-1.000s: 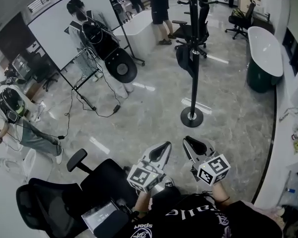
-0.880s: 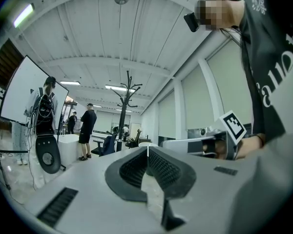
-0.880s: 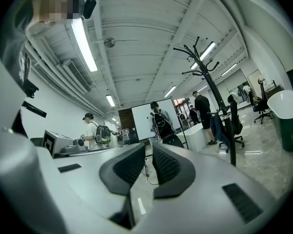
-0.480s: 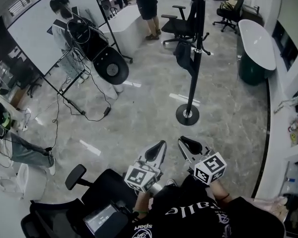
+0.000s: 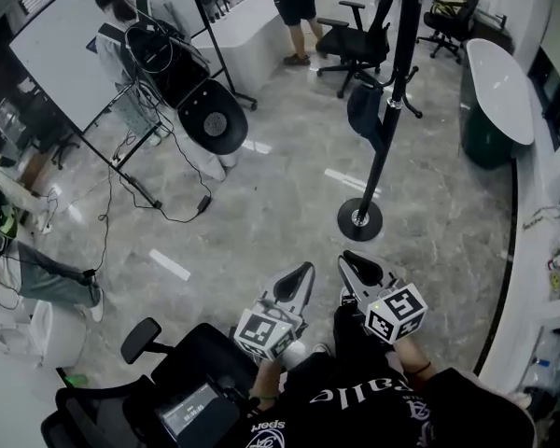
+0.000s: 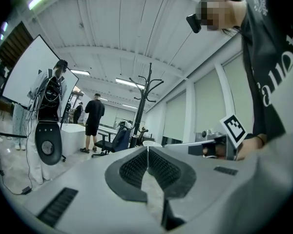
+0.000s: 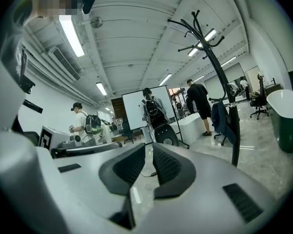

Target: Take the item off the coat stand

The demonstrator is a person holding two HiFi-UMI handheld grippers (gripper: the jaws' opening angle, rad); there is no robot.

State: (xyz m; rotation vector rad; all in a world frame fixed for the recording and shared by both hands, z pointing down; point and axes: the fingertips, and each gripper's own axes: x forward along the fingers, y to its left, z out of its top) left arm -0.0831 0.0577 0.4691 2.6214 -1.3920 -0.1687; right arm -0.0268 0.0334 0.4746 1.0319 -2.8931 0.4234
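coat stand: black
hanging item: dark blue
floor: grey marble, pale veins
left hand-held gripper: grey, black pads, black-white square markers
office chair: black

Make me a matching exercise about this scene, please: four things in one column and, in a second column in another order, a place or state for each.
Things:
1. coat stand
2. dark item
3. right gripper
4. whiteboard

Places or states:
A. hangs from a hook
B. shut, with nothing between its jaws
C. white, at the head view's upper left
D. stands on a round base on the floor

Right pairs: 1-D, 2-A, 3-B, 4-C.
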